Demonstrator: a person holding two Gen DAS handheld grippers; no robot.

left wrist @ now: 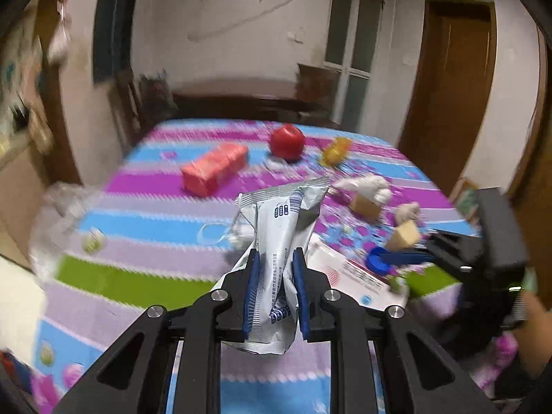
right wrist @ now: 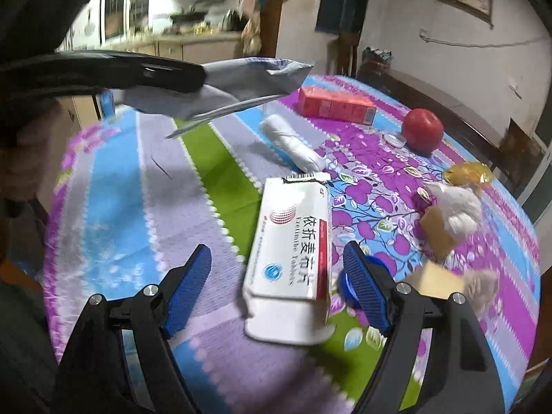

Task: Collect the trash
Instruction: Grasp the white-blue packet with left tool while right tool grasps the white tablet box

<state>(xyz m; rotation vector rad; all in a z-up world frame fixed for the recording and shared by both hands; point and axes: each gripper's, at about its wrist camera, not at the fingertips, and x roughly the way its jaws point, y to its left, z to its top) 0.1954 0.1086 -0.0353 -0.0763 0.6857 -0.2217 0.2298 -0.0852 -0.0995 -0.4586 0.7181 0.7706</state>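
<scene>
In the left wrist view, the left gripper (left wrist: 275, 262) sits at lower centre, its blue pads closed on a crumpled silver wrapper (left wrist: 281, 227) that stands up from between the fingers, held above the striped tablecloth (left wrist: 138, 214). At the far left edge a blurred clear plastic bag (left wrist: 65, 207) shows; whether it holds anything cannot be told. Right of centre lie a pink box (left wrist: 214, 169), a red apple (left wrist: 287, 142) and a yellow wrapper (left wrist: 336, 151).

In the right wrist view, the same silver wrapper crosses the upper left, carried by the left gripper. At lower centre the right gripper (right wrist: 276, 289) is spread wide and holds nothing. A white medicine box (right wrist: 293, 241), torn open at its far end, lies flat on the cloth directly ahead between the two fingers, its long axis running away from the camera along them, its near end about level with the fingertips. The right gripper is plainly the nearer one to it. A blue bottle cap (right wrist: 348, 284) peeks out just behind the right-hand finger. Further right are tissue wads on tan blocks (right wrist: 448, 220).

The next move probably calls for a short advance, then closing across the box's narrow width.
</scene>
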